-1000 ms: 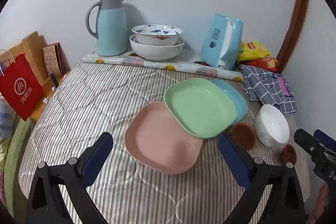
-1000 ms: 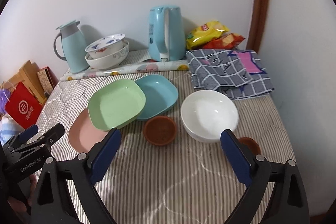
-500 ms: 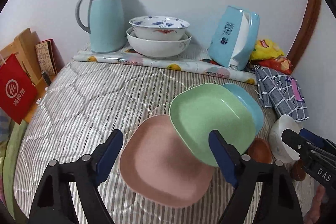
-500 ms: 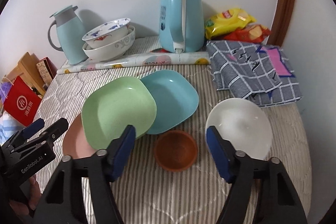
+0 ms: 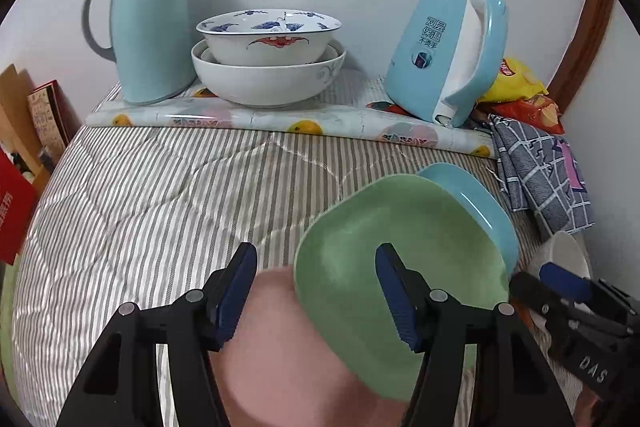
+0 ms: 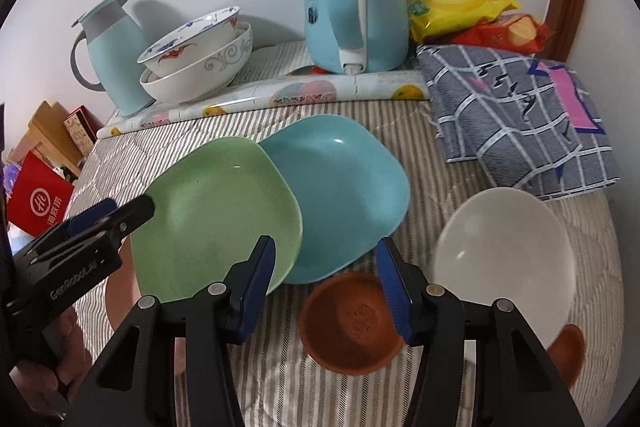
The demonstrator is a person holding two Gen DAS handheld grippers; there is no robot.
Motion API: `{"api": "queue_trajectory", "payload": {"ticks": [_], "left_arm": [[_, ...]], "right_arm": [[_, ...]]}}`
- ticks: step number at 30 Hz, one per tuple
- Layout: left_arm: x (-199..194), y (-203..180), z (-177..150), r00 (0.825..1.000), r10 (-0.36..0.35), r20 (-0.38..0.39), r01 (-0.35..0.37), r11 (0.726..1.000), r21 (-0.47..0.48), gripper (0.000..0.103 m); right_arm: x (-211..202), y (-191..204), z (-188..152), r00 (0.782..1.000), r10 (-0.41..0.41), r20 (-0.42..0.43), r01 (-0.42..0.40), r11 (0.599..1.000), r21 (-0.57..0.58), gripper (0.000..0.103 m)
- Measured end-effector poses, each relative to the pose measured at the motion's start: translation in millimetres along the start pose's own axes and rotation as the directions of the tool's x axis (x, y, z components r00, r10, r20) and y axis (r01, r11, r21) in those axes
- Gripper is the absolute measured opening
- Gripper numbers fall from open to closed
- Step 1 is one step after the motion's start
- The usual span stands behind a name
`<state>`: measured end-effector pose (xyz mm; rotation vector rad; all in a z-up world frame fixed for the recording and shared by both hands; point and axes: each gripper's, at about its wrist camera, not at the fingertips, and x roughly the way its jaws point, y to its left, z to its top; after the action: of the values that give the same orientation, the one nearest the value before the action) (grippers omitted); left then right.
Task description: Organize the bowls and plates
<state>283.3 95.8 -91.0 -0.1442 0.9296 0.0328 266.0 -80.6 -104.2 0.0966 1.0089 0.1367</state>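
Since plates lie overlapped on striped quilt (image 6: 440, 187), take by rims: green plate (image 6: 216, 211) tops pink plate (image 5: 288, 359), lapping blue plate (image 6: 344, 195); likely light, stiff, slick plastic. White bowl (image 6: 504, 255) looks ceramic, fragile; grip wall. Brown bowl (image 6: 352, 323) small, shallow. Left gripper (image 5: 316, 291) unclenched astride green rim; right gripper (image 6: 326, 283) unclenched over brown bowl.

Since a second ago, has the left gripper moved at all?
Yes. In the right wrist view the left gripper has advanced rightward, from beside the pink plate to the green plate, its tips at the near-left rim.
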Motion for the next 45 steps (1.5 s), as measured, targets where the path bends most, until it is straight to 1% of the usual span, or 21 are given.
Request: {"api": "queue_trajectory", "payload": {"ticks": [3,10,11,12,13,14,15,16,17,18,19,20,21,22,26,31,37,45], "left_arm": [[12,0,5,1.000,-0.014,-0.022,0.014,1.000,0.015,0.060],[32,3,7,0.999,-0.034,-0.040,0.034,0.999,-0.001,0.059],[35,3,7,0.998,-0.040,-0.045,0.040,0.999,-0.002,0.058],[38,2,7,0.997,-0.047,-0.053,0.047,0.999,-0.003,0.054],[40,3,7,0.997,-0.053,-0.058,0.052,0.999,-0.004,0.051],[41,3,6,0.997,-0.055,-0.059,0.055,0.998,-0.006,0.050],[43,2,6,0.997,-0.056,-0.061,0.056,0.998,-0.006,0.046],[44,2,5,0.996,-0.059,-0.065,0.058,0.998,-0.005,0.040],[46,2,5,0.996,-0.060,-0.069,0.060,0.998,-0.006,0.037],[47,2,4,0.995,-0.066,-0.071,0.066,0.998,-0.010,0.030],[46,2,4,0.995,-0.079,-0.067,0.078,0.997,-0.017,0.026],[45,2,4,0.994,-0.084,-0.062,0.083,0.996,-0.020,0.025],[44,1,4,0.994,-0.088,-0.057,0.087,0.996,-0.019,0.022],[42,1,4,0.994,-0.091,-0.052,0.091,0.996,-0.014,0.018],[36,1,3,0.995,-0.093,-0.045,0.093,0.996,-0.012,0.017],[28,7,-1,0.994,-0.103,-0.045,0.101,0.994,-0.042,0.015],[3,15,-6,0.996,-0.092,-0.011,0.091,0.994,-0.052,0.014],[-31,29,-14,0.997,-0.066,0.031,0.069,0.994,-0.080,0.014]], "right_arm": [[10,2,2,1.000,0.002,-0.020,-0.003,1.000,-0.006,0.053],[32,4,5,0.998,0.005,-0.060,-0.005,1.000,0.007,0.053],[35,4,5,0.998,0.001,-0.065,-0.001,1.000,0.006,0.053],[37,4,6,0.998,-0.005,-0.068,0.005,1.000,0.003,0.052],[39,4,6,0.997,-0.010,-0.071,0.010,1.000,0.000,0.049],[41,5,5,0.997,-0.009,-0.073,0.009,1.000,-0.003,0.048],[42,5,6,0.997,-0.009,-0.072,0.008,1.000,-0.006,0.043],[44,6,6,0.997,-0.009,-0.075,0.009,1.000,-0.010,0.039],[45,6,7,0.997,-0.004,-0.080,0.003,1.000,-0.012,0.037],[46,7,7,0.997,0.004,-0.082,-0.006,1.000,-0.014,0.033],[46,8,8,0.997,0.012,-0.080,-0.013,1.000,-0.014,0.028],[47,8,8,0.997,0.010,-0.078,-0.011,1.000,-0.017,0.024],[47,10,8,0.997,0.007,-0.077,-0.009,1.000,-0.022,0.017],[47,12,9,0.997,0.001,-0.074,-0.004,0.999,-0.031,0.013],[45,16,9,0.998,-0.023,-0.056,0.021,0.999,-0.046,0.011],[39,15,9,0.999,-0.005,-0.048,0.003,0.999,-0.038,0.010],[20,24,6,1.000,0.001,-0.011,-0.001,0.999,-0.052,0.009],[-7,46,-1,0.999,0.023,0.035,-0.019,0.995,-0.098,0.009]]}}
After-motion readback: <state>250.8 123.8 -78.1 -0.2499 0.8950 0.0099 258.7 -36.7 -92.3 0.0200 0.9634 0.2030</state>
